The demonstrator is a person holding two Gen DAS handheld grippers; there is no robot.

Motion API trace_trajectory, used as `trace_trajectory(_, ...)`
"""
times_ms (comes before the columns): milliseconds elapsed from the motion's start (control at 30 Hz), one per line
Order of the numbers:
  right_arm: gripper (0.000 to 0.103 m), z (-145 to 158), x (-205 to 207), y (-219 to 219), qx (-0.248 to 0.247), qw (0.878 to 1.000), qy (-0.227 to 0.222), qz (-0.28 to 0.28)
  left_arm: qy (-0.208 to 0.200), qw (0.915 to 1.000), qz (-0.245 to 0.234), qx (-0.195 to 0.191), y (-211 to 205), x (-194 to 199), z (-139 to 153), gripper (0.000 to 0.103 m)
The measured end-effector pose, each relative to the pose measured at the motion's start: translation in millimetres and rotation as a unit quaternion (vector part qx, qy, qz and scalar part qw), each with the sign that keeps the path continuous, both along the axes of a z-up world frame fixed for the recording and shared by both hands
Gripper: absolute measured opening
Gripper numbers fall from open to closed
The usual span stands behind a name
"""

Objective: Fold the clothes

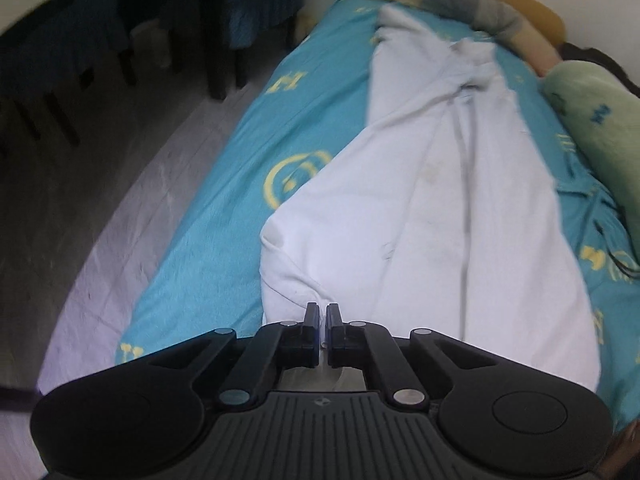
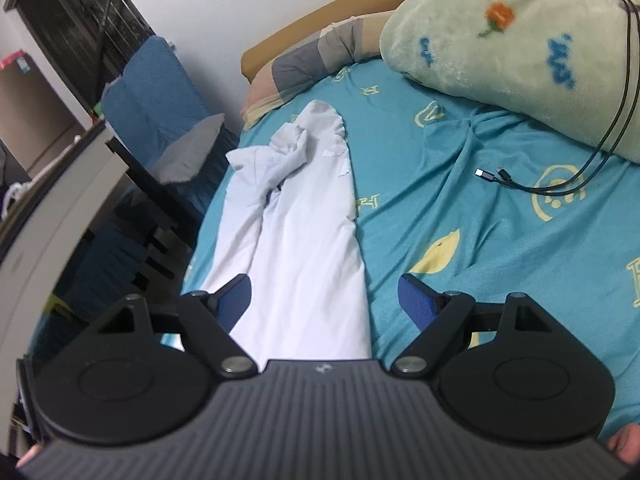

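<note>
A white garment lies stretched lengthwise on the turquoise bedsheet. In the left wrist view my left gripper is shut on the garment's near edge, and creases fan out from the pinch. In the right wrist view the same white garment runs away from me, crumpled at its far end. My right gripper stands open above its near part, blue pads wide apart, with the cloth lying under and between the fingers, apart from the pads.
A green fleece blanket is heaped at the right with a black cable trailing onto the sheet. A striped pillow lies at the bed's far end. Left of the bed are grey floor, dark chair legs and a blue chair.
</note>
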State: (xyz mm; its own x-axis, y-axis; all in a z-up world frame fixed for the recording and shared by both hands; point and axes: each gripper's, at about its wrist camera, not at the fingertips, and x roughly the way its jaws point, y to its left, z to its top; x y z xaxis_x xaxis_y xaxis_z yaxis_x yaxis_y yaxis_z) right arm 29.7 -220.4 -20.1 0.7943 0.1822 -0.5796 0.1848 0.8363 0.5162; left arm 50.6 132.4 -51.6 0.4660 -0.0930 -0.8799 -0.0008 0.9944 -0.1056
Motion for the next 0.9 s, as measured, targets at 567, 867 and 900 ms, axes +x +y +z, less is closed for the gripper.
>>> trace_trajectory(567, 0.082, 0.4, -12.4, -19.0, 0.018, 1.0, -0.013, -0.008, 0.016, 0.9698, -0.242, -0.023, -111.4, -74.0, 5.9, 0.005)
trace_trajectory(867, 0.082, 1.4, -14.9, -27.2, 0.029, 0.999, -0.031, -0.004, -0.037, 0.9889, -0.14, -0.033, -106.0, -12.6, 38.2, 0.068)
trace_trajectory(900, 0.082, 1.6, -12.7, -27.3, 0.03, 0.999, -0.03, -0.002, -0.049, 0.9897, -0.129, -0.039, -106.6, -2.1, 41.4, 0.071)
